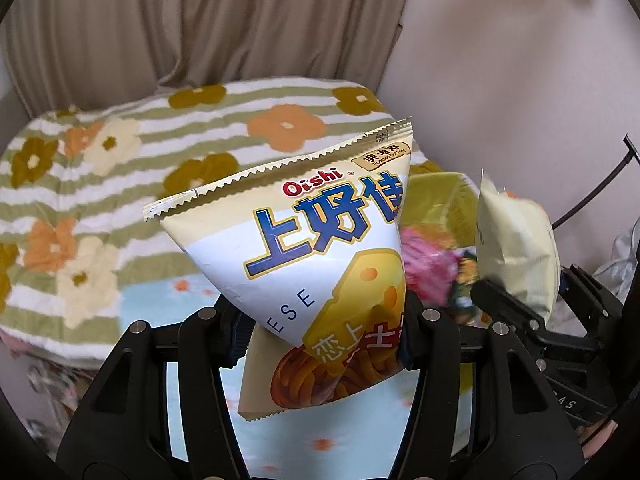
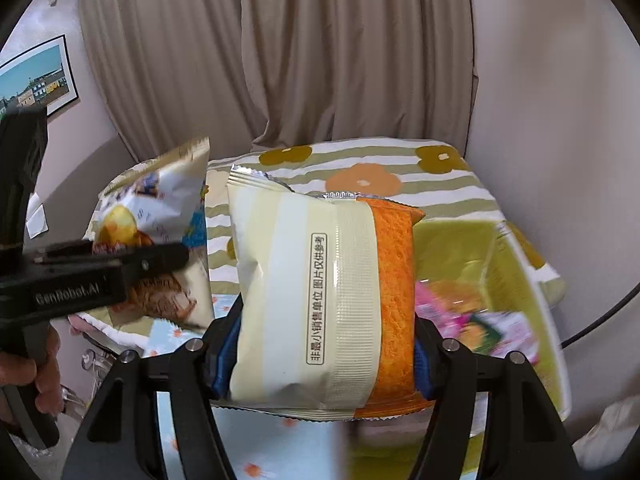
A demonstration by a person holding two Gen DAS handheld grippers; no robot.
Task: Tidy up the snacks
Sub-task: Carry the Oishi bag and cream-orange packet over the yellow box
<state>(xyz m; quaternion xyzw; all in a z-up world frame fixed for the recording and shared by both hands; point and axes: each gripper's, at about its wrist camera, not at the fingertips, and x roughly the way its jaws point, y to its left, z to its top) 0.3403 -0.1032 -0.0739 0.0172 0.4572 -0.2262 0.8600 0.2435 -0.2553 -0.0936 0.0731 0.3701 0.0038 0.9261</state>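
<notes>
Snacks (image 2: 472, 312) fill green bin (image 2: 452, 240) beside floral blanket (image 2: 360, 160).

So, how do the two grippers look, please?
Both are black plastic. The left gripper and right gripper have blue pads, angular linkage arms and round silver pins. Seen from the right wrist view, the left one has a handle and white "GenRobot.AI" lettering.

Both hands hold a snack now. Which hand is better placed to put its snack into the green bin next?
Probably right: its cake pack is held right beside the green bin; the left's Oishi bag is farther away.
</notes>
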